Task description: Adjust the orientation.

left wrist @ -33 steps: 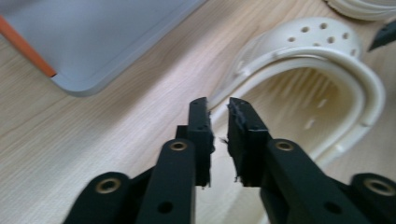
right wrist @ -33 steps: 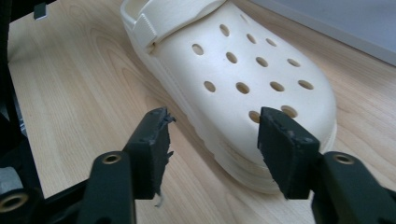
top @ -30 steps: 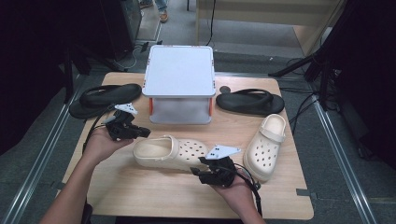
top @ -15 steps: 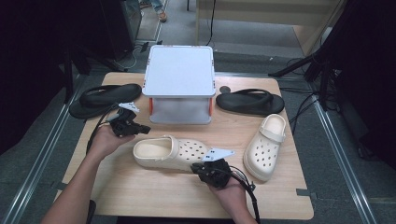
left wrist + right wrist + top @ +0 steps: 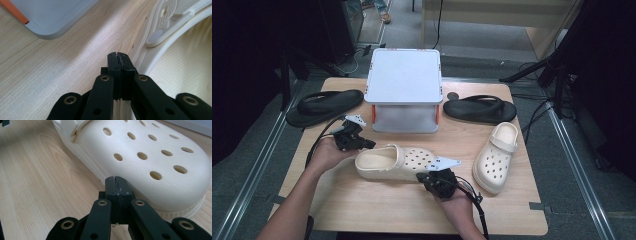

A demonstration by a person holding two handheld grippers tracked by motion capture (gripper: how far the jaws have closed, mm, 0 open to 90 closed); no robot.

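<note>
- Cream clog lies on its sole near the middle of the tabletop, toe pointing right. In the high view, the left hand-held gripper has come down to its heel rim; the right hand-held gripper, whose jaws have just been closing, sits at the toe's near side.
- Left gripper view: jaws clenched, empty, tips just beside the heel rim.
- Right gripper view: jaws clenched, nothing between them, tips against the sole edge; likely a two-sided push.
- Second clog, grey box and two black sandals share the tabletop; dark floor around.
</note>
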